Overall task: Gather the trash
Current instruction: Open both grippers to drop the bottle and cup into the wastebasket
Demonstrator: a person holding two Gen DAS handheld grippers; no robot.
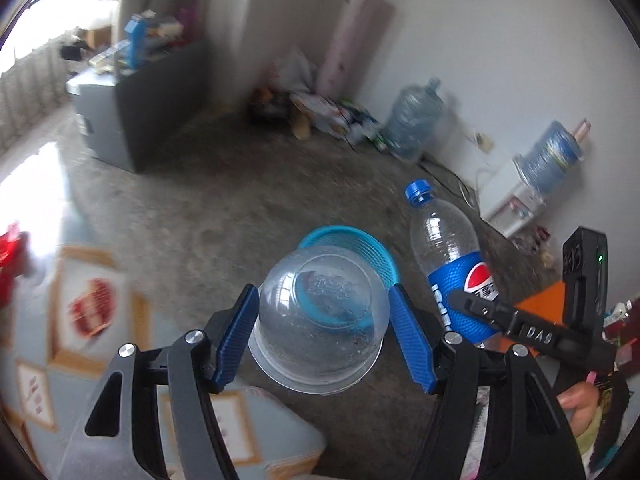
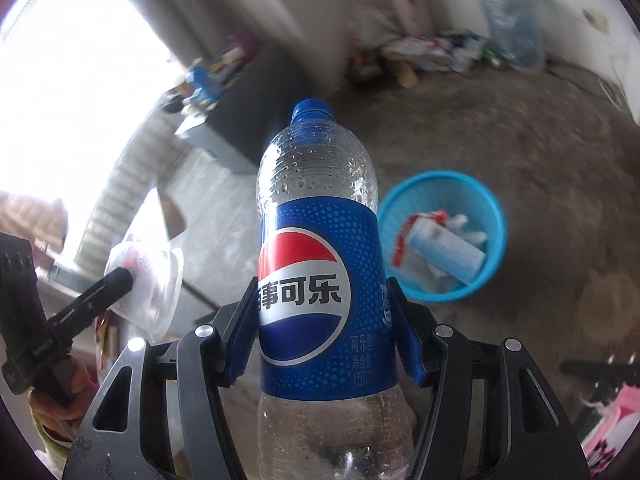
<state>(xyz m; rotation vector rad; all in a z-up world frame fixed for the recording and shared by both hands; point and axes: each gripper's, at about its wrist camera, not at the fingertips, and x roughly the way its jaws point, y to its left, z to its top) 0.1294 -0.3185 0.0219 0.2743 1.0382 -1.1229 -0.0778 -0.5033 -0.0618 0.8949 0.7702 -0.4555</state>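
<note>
Left gripper (image 1: 322, 330) clamped on light, crushable clear plastic cup (image 1: 320, 320), right gripper (image 2: 322, 330) clamped across label of empty, slippery cola bottle (image 2: 318, 248), both held above floor near blue bin (image 2: 440, 236)

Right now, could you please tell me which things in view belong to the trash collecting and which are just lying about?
Job:
- cup, in left gripper
- Pepsi bottle, in right gripper
- blue bin, already holding trash

Lying about:
- water jug
- dispenser
- cabinet
- clutter by wall
</note>
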